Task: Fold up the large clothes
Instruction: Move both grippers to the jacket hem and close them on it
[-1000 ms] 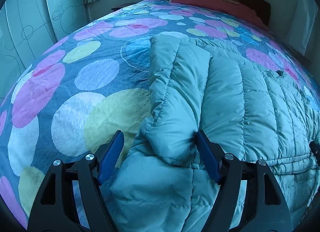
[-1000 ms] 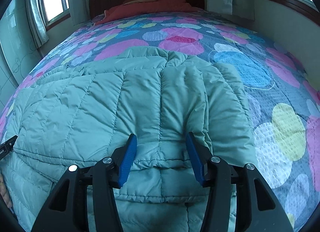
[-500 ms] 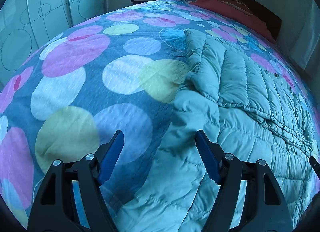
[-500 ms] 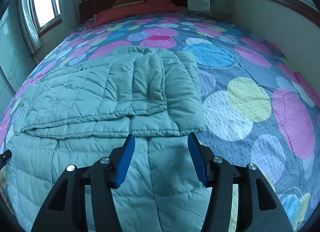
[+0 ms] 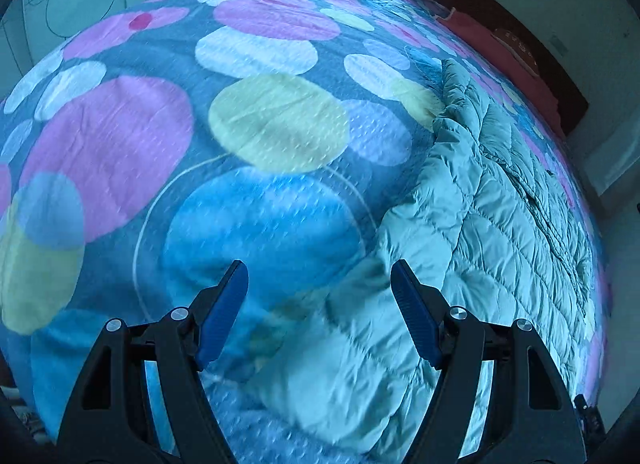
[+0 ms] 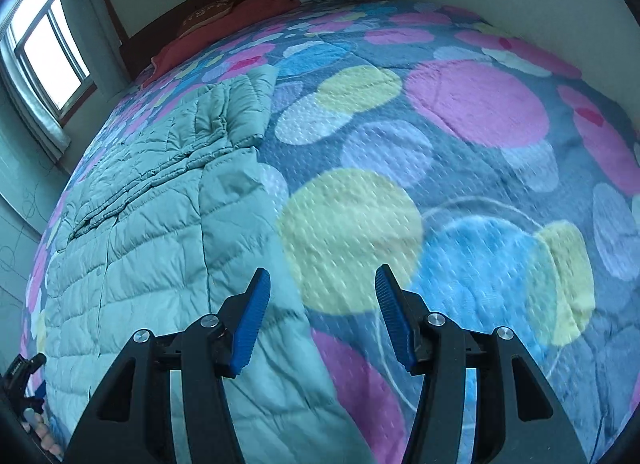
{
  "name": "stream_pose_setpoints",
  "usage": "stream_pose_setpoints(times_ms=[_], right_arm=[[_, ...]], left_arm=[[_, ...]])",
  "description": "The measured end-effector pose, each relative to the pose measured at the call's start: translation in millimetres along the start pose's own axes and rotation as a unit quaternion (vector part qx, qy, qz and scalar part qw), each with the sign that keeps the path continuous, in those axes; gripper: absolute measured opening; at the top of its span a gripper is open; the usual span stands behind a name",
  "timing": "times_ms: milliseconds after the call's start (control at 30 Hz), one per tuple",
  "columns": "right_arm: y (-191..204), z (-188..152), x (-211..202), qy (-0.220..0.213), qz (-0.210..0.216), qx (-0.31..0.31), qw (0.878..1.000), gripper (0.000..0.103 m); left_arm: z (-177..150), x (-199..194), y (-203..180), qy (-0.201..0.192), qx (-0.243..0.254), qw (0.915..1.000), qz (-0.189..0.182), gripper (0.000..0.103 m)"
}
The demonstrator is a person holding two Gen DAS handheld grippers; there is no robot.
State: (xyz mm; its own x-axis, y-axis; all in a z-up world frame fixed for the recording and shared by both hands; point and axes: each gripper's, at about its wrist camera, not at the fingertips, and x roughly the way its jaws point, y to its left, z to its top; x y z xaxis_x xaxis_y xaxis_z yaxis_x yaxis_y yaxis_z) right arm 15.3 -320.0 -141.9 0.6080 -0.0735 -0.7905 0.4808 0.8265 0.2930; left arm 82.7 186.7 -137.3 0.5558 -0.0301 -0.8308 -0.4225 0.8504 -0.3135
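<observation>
Puffer jacket (image 5: 492,232) light green, quilted, lies flat on bed, across middle of spotted bedspread (image 5: 256,131); upper part folded over onto body. Red pillow (image 6: 224,19) at headboard end. Left gripper (image 5: 320,304) above jacket's left edge, jaws apart, nothing clamped. Right gripper (image 6: 320,304) above jacket's right edge, jaws apart, nothing between pads, bedspread beneath. Frames motion-blurred near fingers.

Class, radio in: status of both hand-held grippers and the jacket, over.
Left hand-held gripper open, empty. Right hand-held gripper open, empty. Pale green quilted puffer jacket part-folded on spotted bedspread. Nothing obstructing.
</observation>
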Motion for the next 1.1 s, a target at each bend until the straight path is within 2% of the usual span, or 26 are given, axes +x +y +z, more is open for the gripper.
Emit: stream_pose_setpoints(times_ms=[333, 433, 667, 800, 933, 1100], right_arm=[[-27, -48, -20, 0.036, 0.047, 0.057, 0.997, 0.055], [-27, -55, -23, 0.033, 0.046, 0.058, 0.997, 0.055], [-20, -72, -32, 0.049, 0.100, 0.082, 0.990, 0.055], [-14, -81, -28, 0.072, 0.147, 0.107, 0.981, 0.055], [-7, -80, -25, 0.058, 0.155, 0.111, 0.980, 0.055], [-6, -74, -17, 0.045, 0.167, 0.126, 0.977, 0.055]], left_arm=[[-45, -29, 19, 0.024, -0.054, 0.9970, -0.051, 0.074], [-53, -30, 18, 0.033, -0.063, 0.9953, -0.067, 0.074], [-54, -29, 19, 0.035, -0.084, 0.9906, -0.102, 0.073], [-56, -26, 25, 0.038, -0.104, 0.9859, -0.125, 0.071], [-53, -21, 23, 0.028, -0.100, 0.9857, -0.133, 0.070], [-48, -16, 23, 0.014, -0.103, 0.9852, -0.136, 0.061]])
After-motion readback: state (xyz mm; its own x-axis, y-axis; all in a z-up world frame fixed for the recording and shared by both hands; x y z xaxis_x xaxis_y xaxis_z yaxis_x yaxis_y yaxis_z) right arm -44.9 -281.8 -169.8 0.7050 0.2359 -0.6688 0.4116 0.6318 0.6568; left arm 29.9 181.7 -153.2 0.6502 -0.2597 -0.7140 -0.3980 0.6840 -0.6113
